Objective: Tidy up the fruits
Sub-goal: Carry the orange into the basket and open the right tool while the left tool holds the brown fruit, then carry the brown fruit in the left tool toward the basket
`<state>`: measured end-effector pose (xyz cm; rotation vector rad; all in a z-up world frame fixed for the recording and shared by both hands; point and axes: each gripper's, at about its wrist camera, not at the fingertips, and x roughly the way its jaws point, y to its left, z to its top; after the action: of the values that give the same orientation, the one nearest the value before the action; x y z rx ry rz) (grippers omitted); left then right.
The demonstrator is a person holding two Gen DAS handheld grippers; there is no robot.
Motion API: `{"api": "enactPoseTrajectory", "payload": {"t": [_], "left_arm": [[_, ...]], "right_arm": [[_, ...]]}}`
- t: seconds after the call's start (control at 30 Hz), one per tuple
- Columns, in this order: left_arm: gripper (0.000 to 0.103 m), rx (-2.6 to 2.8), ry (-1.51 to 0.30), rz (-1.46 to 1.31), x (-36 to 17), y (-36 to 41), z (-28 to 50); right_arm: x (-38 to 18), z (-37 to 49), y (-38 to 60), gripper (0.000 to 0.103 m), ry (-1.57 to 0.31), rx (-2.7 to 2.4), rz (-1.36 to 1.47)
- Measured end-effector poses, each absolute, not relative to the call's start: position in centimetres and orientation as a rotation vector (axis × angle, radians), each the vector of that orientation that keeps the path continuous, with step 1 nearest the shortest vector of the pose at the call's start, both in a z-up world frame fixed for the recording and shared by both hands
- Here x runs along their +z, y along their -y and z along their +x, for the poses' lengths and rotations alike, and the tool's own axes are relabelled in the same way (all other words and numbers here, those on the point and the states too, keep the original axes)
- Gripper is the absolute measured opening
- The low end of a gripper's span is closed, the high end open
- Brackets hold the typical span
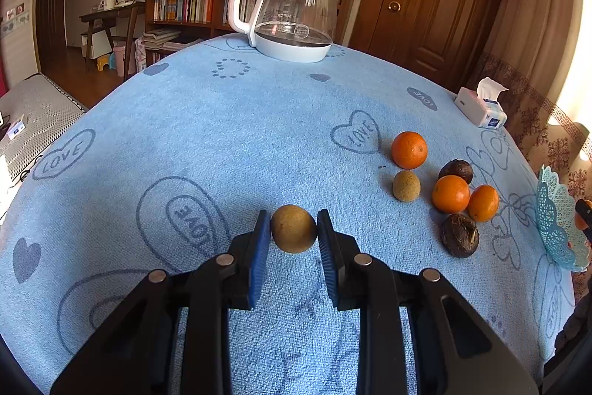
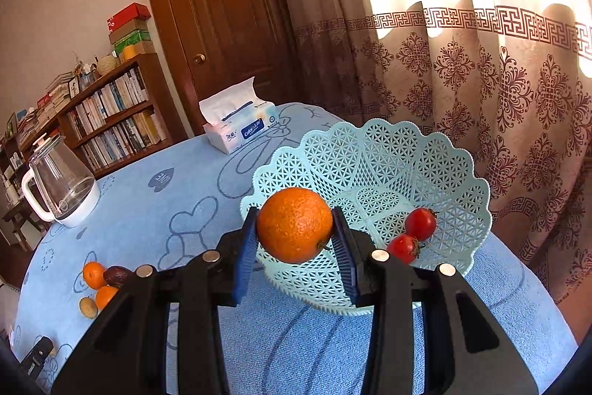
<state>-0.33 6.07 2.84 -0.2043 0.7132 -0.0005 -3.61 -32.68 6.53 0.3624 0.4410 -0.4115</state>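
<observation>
Basket (image 2: 425,173), pale turquoise plastic lattice with a scalloped rim, stands near the tablecloth's (image 1: 222,136) curtain-side edge and serves as landmark. Two small glossy red fruits (image 2: 412,234) lie inside it, touching each other.

Right gripper (image 2: 295,239): blue ribbed pads clamped on a large orange (image 2: 294,224), dimpled skin, stem end low, held above the basket's near rim.

Left gripper (image 1: 294,228): pads closed on a small round tan-brown fruit (image 1: 293,228), matte skin, well apart from the basket toward the table's middle.

Loose fruit on the cloth, between the left gripper and the basket:
- one orange (image 1: 409,150), standing alone
- one tan speckled fruit (image 1: 406,186), just beside it
- two smaller oranges (image 1: 466,198), touching each other
- two dark brown, rough-skinned fruits (image 1: 458,202), one at the far side of that pair, one at the near side

Open cloth: broad bare stretch of blue napped fabric printed with hearts, running from the loose fruit away from the basket to the table's opposite edge.

Kettle (image 1: 292,10), clear glass with white handle and base, stands at the far edge, well apart from the basket. Tissue pack (image 2: 236,128), soft plastic, lies near the edge beyond the basket.
</observation>
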Motion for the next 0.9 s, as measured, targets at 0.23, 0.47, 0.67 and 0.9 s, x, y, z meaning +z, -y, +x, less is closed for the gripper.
{"api": "enactPoseTrajectory", "payload": {"t": [0.23, 0.47, 0.67, 0.9], "left_arm": [[0.026, 0.005, -0.709, -0.199, 2.9, -6.0, -0.4], [0.026, 0.013, -0.700, -0.182, 3.0, -5.8, -0.6], [0.026, 0.016, -0.690, -0.152, 3.4, -5.3, -0.8], [0.026, -0.041, -0.685, -0.133, 4.9, -3.1, -1.0]], "right_arm": [[5.6, -4.1, 34.4, 0.046, -0.455, -0.452, 0.425], [6.1, -5.2, 34.5, 0.057, -0.399, -0.464, 0.431], [6.3, -6.0, 35.4, 0.057, -0.380, -0.477, 0.449], [6.5, -6.9, 36.8, 0.057, -0.365, -0.492, 0.471]]}}
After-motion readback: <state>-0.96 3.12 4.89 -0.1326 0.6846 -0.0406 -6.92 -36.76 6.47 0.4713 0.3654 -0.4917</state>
